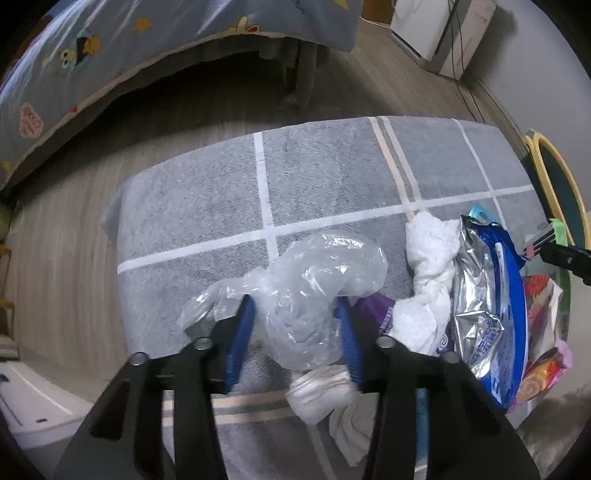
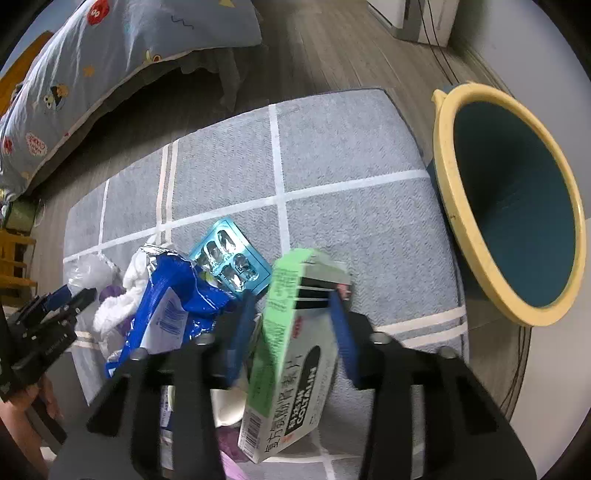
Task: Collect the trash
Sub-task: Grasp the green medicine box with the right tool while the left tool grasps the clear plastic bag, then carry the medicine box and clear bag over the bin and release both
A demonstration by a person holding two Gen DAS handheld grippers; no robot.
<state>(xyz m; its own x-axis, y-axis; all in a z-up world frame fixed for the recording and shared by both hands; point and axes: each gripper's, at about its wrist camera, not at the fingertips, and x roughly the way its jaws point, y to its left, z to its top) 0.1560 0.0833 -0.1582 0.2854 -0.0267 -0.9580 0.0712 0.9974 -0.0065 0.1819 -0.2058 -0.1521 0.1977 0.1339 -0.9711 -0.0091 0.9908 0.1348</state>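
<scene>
My left gripper is shut on a crumpled clear plastic bag above the grey rug. Beside it lie white tissue wads, a blue and silver foil bag, a purple wrapper and a colourful candy wrapper. My right gripper is shut on a green and white medicine box, tilted above the rug. A teal blister pack and the blue foil bag lie just left of it. The blue bin with a yellow rim stands to the right.
A bed with a blue cartoon cover stands at the back left over wooden floor. A white appliance with cables is at the back right. The left gripper shows in the right wrist view.
</scene>
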